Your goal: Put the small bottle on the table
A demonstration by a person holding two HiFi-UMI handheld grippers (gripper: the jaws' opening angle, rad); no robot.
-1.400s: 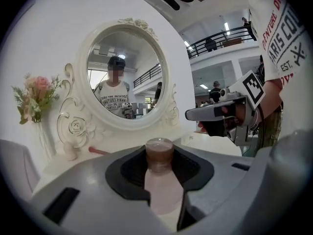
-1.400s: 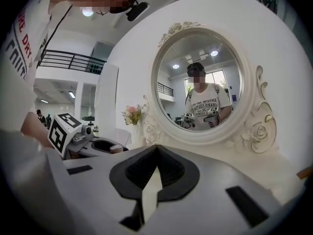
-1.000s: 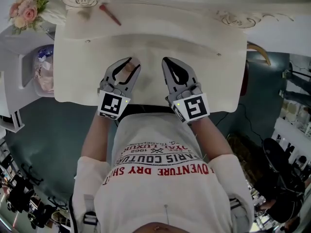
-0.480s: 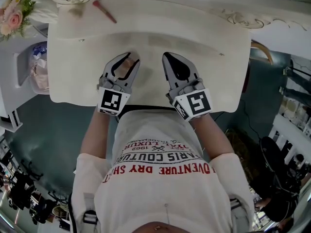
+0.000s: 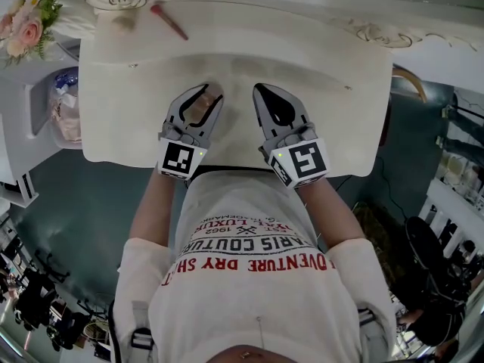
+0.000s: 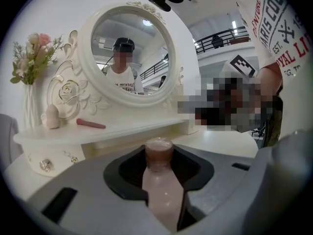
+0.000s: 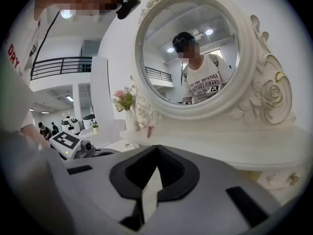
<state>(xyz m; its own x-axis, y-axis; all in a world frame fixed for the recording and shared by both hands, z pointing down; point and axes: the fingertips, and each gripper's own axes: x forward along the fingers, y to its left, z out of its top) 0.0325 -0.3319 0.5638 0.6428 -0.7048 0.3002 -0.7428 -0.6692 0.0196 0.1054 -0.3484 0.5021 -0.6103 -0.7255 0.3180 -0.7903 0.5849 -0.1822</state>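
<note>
Left tool (image 5: 206,95) grips small pale-pink bottle with brownish cap (image 6: 161,185).
Cap points toward jaw tips, over the glossy white surface (image 5: 325,66) near its front edge. Contents not discernible. Right tool (image 5: 262,91) closed, nothing between jaws.

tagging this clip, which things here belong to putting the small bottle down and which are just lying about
In the job:
small bottle, clamped in the left gripper
table
right gripper, shut and empty

Lying about:
red stick
flowers
mirror
pale egg-shaped thing on the shelf
</note>
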